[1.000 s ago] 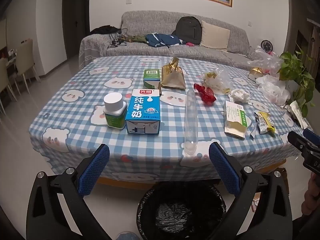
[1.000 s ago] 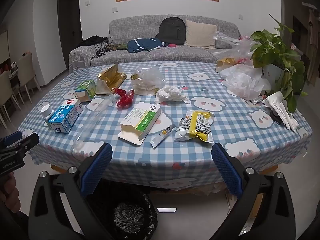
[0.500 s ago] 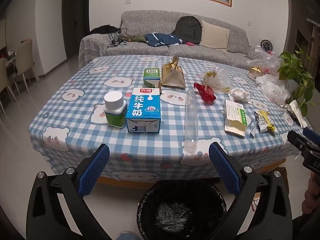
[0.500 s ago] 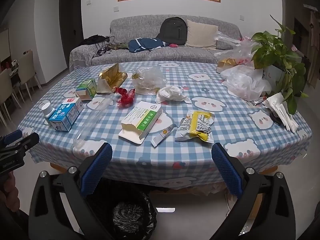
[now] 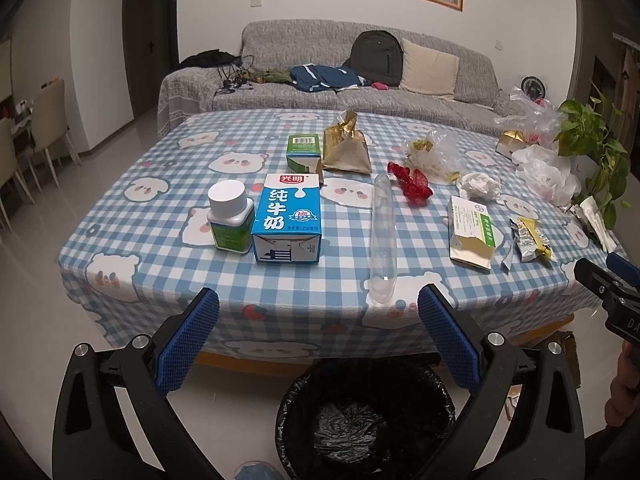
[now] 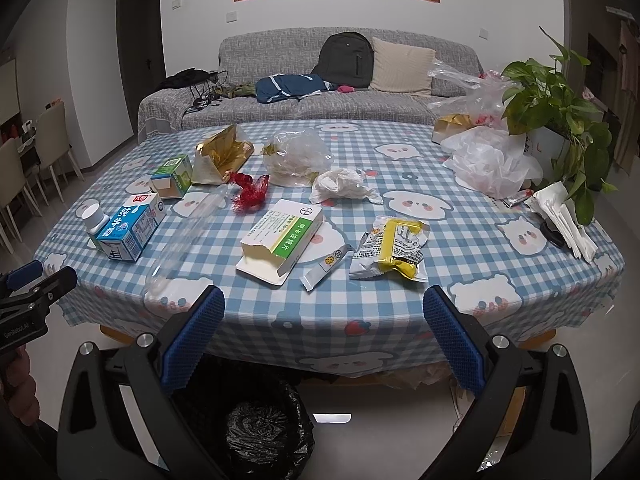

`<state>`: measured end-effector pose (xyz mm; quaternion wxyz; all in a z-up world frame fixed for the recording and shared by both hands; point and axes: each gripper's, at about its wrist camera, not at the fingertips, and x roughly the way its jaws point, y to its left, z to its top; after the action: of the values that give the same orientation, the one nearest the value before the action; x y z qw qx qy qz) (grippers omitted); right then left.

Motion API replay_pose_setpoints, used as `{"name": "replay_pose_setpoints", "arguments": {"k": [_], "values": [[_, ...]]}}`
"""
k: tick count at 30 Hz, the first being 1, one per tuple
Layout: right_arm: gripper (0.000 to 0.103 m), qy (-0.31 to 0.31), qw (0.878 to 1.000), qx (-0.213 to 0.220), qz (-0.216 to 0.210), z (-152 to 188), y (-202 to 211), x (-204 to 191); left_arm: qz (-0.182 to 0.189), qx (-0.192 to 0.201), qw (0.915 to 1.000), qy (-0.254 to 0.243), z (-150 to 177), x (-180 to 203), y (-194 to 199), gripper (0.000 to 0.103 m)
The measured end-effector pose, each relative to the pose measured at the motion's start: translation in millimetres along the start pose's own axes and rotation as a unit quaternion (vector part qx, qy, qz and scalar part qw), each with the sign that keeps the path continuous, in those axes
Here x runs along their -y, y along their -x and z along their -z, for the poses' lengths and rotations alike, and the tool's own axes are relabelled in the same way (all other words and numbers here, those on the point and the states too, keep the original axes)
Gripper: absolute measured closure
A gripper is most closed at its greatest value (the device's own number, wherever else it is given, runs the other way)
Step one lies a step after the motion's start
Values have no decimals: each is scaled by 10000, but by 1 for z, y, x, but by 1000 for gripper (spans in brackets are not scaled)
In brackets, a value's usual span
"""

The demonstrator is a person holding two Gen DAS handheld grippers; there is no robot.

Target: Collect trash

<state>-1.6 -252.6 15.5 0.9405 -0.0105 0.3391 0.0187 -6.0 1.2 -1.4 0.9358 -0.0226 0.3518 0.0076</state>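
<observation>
Both claws are held wide apart and empty, short of the worktop's (image 5: 168, 216) near edge. The left claw (image 5: 318, 336) is seen above the bin (image 5: 366, 420), its blue pads framing the cloth's hanging edge; the right claw (image 6: 324, 332) is hung just right of the bin (image 6: 248, 428), equally spread, nothing gripped.

Trash is scattered across the worktop, all placed here from the milk carton (image 5: 287, 218). A white-capped bottle (image 5: 231, 216) is stood touching the carton's left side. A green carton (image 5: 304, 152) is found just behind it, with a gold bag (image 5: 346, 148) beside that. A clear tube (image 5: 383, 240) is laid to the carton's right, reaching the near edge. Further right, red wrap (image 5: 412, 184), a crumpled tissue (image 5: 478, 186), a pill box (image 6: 282, 238), a sachet (image 6: 326, 266) and a yellow snack packet (image 6: 394, 252) are spread out. Nothing is touched by either claw.
</observation>
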Motion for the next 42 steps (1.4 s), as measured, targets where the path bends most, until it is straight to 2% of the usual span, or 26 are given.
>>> {"name": "replay_pose_setpoints", "arguments": {"k": [42], "values": [[7, -13, 10000, -12, 57, -2, -6, 6, -65, 54, 10000, -52, -3, 1, -1, 6]]}}
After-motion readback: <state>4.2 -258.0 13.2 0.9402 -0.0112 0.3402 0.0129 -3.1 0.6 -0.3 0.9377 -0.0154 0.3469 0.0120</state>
